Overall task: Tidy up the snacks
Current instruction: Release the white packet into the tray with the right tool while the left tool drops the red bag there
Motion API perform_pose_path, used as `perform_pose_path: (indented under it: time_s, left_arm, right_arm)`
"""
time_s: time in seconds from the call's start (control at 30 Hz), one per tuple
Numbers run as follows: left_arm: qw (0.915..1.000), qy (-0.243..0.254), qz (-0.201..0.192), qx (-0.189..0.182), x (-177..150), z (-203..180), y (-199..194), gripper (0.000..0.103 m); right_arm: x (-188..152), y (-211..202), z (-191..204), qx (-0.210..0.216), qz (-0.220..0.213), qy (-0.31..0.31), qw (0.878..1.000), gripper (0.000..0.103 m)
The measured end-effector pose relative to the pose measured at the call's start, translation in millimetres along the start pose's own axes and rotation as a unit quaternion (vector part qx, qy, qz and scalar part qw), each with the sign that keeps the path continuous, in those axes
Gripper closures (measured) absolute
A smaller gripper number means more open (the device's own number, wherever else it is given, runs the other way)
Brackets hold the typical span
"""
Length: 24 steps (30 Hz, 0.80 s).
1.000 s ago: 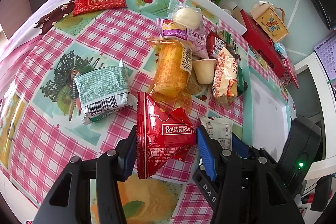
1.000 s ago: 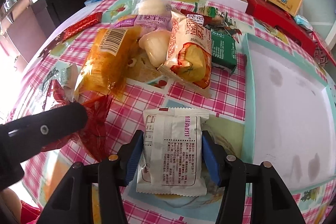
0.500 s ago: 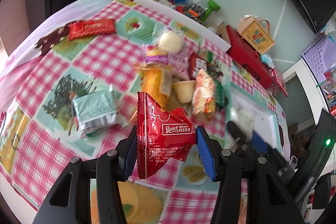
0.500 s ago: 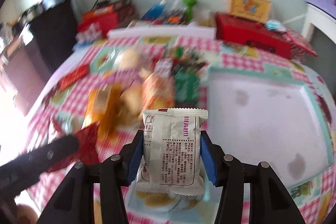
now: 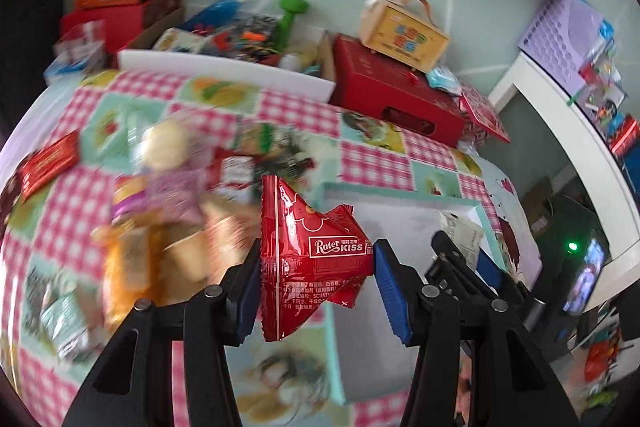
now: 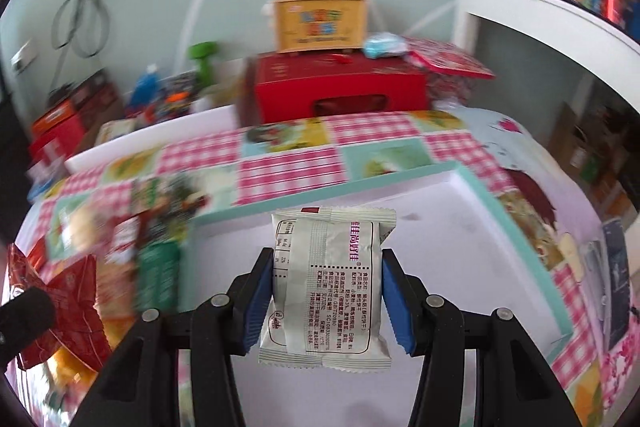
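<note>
My left gripper (image 5: 314,277) is shut on a red "Rater Kiss" snack packet (image 5: 308,263), held in the air over the near left rim of the white tray (image 5: 404,227). My right gripper (image 6: 326,291) is shut on a white snack packet (image 6: 326,291) with red print, hanging above the tray (image 6: 460,247). In the left wrist view the right gripper (image 5: 464,259) shows to the right, over the tray. The red packet (image 6: 68,303) appears at the right wrist view's left edge. A blurred pile of snacks (image 5: 168,211) lies on the checked tablecloth left of the tray.
A red box (image 6: 340,87) with a yellow carry box (image 6: 320,23) on top stands behind the table. A white board (image 5: 224,71) and cluttered boxes line the far edge. A flat red packet (image 5: 48,163) lies far left. White shelving (image 6: 540,23) stands at right.
Both grippers lifted their packets off the tablecloth and swung right, from beside the snack pile to over the white tray. Their grips look unchanged.
</note>
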State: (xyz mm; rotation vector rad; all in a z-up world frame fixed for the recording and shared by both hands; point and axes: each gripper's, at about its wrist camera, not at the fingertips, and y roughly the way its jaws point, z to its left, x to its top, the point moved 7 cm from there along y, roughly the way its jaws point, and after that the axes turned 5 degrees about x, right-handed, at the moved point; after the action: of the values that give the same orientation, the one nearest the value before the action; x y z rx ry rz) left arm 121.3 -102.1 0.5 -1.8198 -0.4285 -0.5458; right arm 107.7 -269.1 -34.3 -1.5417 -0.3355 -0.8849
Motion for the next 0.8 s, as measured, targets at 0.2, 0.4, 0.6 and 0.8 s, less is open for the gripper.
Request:
perform_pose_path:
  time_s: [0.2,0.4,0.6,0.8]
  left_arm:
    - [0.9991,0.043,0.007,-0.001,8,-40,46,0.049]
    - [0.9981,0.052,0.029,-0.014,13,-62,87,0.049]
    - [0.9975,0.058,0.038,-0.014,13,-75,110,0.048]
    - [0.9973,0.066,0.034,-0.003,14,-73,108,0.02]
  right_arm:
    - [8,18,-47,-0.022,0.007,0.057,0.998,0.049]
    - [12,35,-71,-0.04,0.013,0.077,0.996,0.049]
    - [8,49,-77,-0.044,0.034,0.078,0.995,0.049]
    - [5,53,-74,-0.03,0.045,0.077,0.996,0.045]
